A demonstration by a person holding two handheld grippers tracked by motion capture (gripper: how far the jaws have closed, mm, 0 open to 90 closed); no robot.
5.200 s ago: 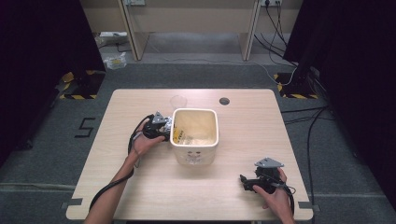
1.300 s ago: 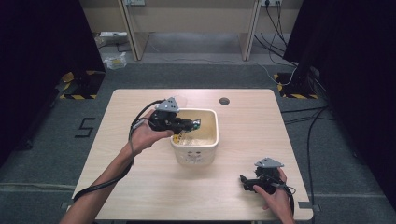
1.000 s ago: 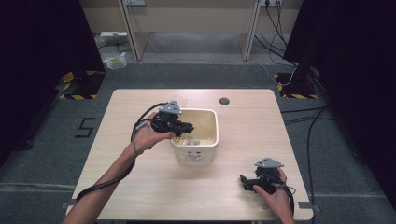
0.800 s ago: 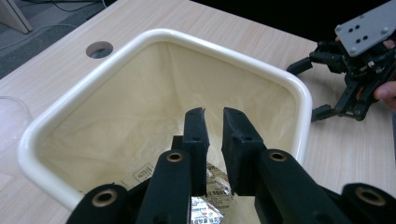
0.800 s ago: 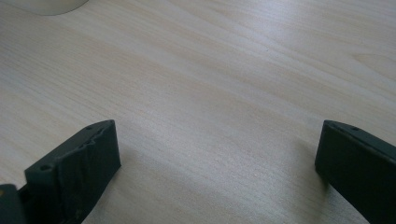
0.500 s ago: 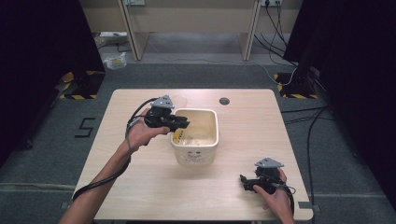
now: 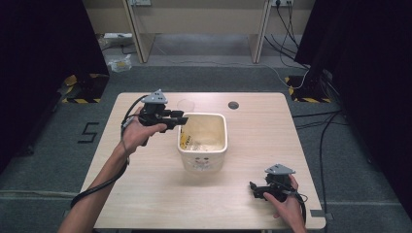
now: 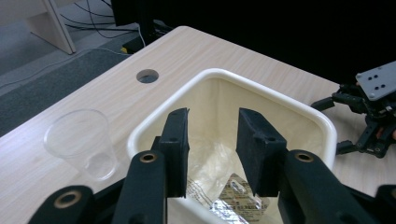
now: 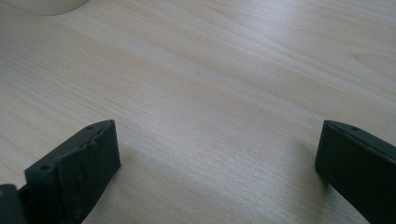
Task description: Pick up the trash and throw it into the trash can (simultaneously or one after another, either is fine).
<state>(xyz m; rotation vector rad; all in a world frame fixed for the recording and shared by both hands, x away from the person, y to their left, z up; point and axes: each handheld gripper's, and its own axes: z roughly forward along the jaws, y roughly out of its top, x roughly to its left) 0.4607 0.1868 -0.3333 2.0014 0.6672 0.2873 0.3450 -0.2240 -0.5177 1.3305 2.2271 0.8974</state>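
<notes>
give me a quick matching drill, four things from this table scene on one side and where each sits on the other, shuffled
Things:
1. clear plastic cup
2. cream bin
3. left gripper
4. right gripper

Places:
A. near the table's front right corner
B. over the bin's left rim, jaws apart with nothing between them
C. middle of the table
D. on the table, behind the bin

Pairs: 1-D, 2-C, 3-B, 4-A

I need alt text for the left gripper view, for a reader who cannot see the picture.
The left gripper, its two black jaws apart with nothing between them, hovers over the rim of a cream bin with plastic wrappers at its bottom. A clear plastic cup stands on the wooden table to the left; the right gripper rests farther right.
</notes>
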